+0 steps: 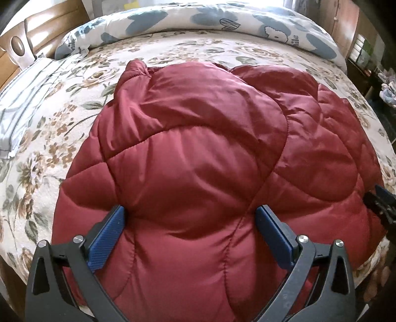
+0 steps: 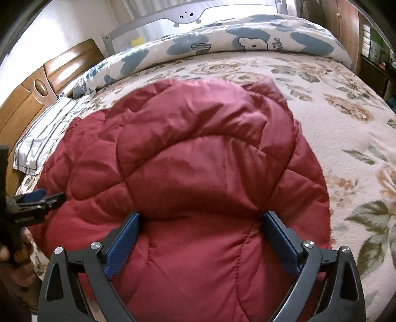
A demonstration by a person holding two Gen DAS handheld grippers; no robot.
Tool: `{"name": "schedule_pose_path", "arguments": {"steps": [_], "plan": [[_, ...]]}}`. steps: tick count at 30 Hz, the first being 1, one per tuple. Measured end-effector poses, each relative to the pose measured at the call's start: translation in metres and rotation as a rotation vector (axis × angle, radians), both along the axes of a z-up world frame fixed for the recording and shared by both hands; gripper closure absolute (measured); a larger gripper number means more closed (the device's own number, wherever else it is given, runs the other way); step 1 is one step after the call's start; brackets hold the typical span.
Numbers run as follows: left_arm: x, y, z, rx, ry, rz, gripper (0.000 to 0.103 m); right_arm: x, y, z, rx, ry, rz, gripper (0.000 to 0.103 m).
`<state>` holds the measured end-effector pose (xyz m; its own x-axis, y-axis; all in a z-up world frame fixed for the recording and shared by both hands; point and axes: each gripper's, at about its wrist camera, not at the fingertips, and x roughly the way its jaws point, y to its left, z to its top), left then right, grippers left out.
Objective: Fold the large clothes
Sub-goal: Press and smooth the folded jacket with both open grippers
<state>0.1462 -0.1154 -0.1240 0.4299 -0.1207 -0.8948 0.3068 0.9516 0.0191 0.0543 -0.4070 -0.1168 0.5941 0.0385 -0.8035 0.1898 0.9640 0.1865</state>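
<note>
A big red puffy coat (image 1: 203, 158) lies on a bed (image 1: 74, 104) with a flowery cover. The coat is folded over on itself, so it makes a thick round heap near the close edge of the bed. One cuff (image 1: 136, 68) with a gathered end pokes out at the far side of the heap. The left claw (image 1: 189, 218) is wide open. Its two blue pads sit down on the coat, one on each side of a puffy bump, and nothing is pinched between them. The right claw (image 2: 201, 223) is wide open too, and its blue pads also rest on the coat with the red cloth bulging up between them. The two claws are side by side over the near part of the coat. In the right view, the left claw shows at the left edge, with a hand (image 2: 14, 260) holding it below. In the left view, a bit of the right claw shows at the right edge. A long quilt (image 1: 222, 22) with blue blobs lies along the far side of the bed. A striped pillow (image 1: 22, 111) sits at the left, by the wooden headboard (image 1: 49, 27).
</note>
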Motion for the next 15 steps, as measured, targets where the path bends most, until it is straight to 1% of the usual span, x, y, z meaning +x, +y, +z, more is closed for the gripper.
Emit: {"name": "schedule_pose_path", "arguments": {"steps": [5, 9, 11, 13, 15], "plan": [[0.0, 0.0, 0.0, 0.001, -0.004, 0.001, 0.0, -0.006, 0.006, 0.019, -0.029, -0.04, 0.001, 0.007], [0.0, 0.001, 0.0, 0.003, -0.008, 0.001, 0.0, 0.001, 0.018, 0.029, -0.044, -0.06, 0.048, 0.007], [0.0, 0.001, 0.0, 0.003, -0.008, 0.002, 0.0, 0.012, 0.023, 0.028, -0.037, -0.051, 0.079, 0.007], [0.0, 0.001, 0.0, 0.003, -0.008, 0.001, 0.0, 0.023, 0.026, 0.02, -0.025, -0.019, 0.094, 0.007], [0.0, 0.001, 0.0, 0.003, -0.008, 0.0, 0.0, 0.033, 0.027, 0.01, -0.04, 0.008, 0.095, 0.005]]}}
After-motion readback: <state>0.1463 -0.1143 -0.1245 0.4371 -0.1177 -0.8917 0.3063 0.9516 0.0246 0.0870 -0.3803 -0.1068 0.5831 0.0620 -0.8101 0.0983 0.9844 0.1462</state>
